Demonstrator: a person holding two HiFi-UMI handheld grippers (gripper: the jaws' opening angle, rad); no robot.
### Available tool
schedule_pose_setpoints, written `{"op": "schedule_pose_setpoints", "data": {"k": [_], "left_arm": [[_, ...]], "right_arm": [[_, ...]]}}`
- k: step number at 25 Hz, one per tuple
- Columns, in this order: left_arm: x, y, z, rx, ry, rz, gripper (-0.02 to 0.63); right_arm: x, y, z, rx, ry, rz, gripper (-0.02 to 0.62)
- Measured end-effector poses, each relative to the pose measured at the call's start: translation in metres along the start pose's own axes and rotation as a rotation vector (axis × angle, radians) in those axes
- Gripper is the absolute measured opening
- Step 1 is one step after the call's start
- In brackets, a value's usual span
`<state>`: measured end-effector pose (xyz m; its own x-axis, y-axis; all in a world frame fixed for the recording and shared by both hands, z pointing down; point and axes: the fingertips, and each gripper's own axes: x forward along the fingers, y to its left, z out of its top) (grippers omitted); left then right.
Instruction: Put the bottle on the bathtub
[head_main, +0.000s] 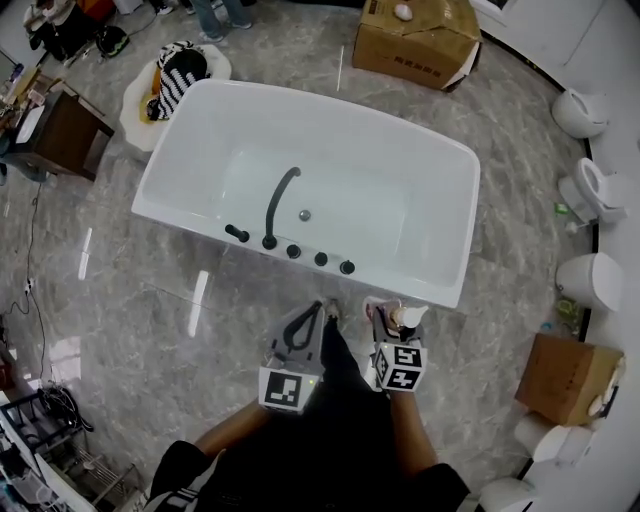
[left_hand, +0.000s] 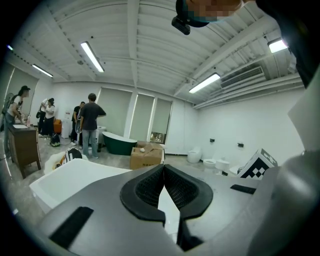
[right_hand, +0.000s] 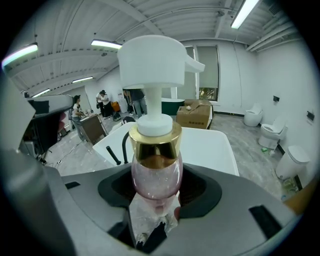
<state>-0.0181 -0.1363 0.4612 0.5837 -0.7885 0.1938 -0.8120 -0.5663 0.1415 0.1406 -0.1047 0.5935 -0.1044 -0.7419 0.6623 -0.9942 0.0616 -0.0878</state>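
Note:
A pink pump bottle (right_hand: 156, 175) with a gold collar and white pump head stands upright between the pads of my right gripper (right_hand: 156, 192), which is shut on it. In the head view that bottle (head_main: 405, 318) shows just short of the near rim of the white bathtub (head_main: 200, 130), at the tip of my right gripper (head_main: 392, 322). My left gripper (head_main: 310, 320) hovers beside it, also short of the rim. Its pads (left_hand: 150, 187) meet at the tips with nothing between them. A black faucet (head_main: 280, 205) and knobs sit on the near rim.
A cardboard box (head_main: 415, 40) stands beyond the tub, another (head_main: 570, 375) at the right. Several toilets (head_main: 590, 190) line the right wall. A wooden cabinet (head_main: 65, 130) and a striped bag (head_main: 180, 75) are at the far left. People (left_hand: 90, 122) stand in the background.

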Motion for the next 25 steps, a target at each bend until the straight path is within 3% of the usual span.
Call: {"op": "schedule_pose_setpoints", "data": {"k": [10, 25], "left_arm": [[0.051, 0.002, 0.001, 0.008, 0.018, 0.024, 0.017], [0.085, 0.012, -0.008, -0.025, 0.045, 0.061, 0.017]], "right_arm": [[0.072, -0.031, -0.013, -0.011, 0.078, 0.003, 0.222], [0.169, -0.055, -0.051, -0.005, 0.149, -0.010, 0.222]]}}
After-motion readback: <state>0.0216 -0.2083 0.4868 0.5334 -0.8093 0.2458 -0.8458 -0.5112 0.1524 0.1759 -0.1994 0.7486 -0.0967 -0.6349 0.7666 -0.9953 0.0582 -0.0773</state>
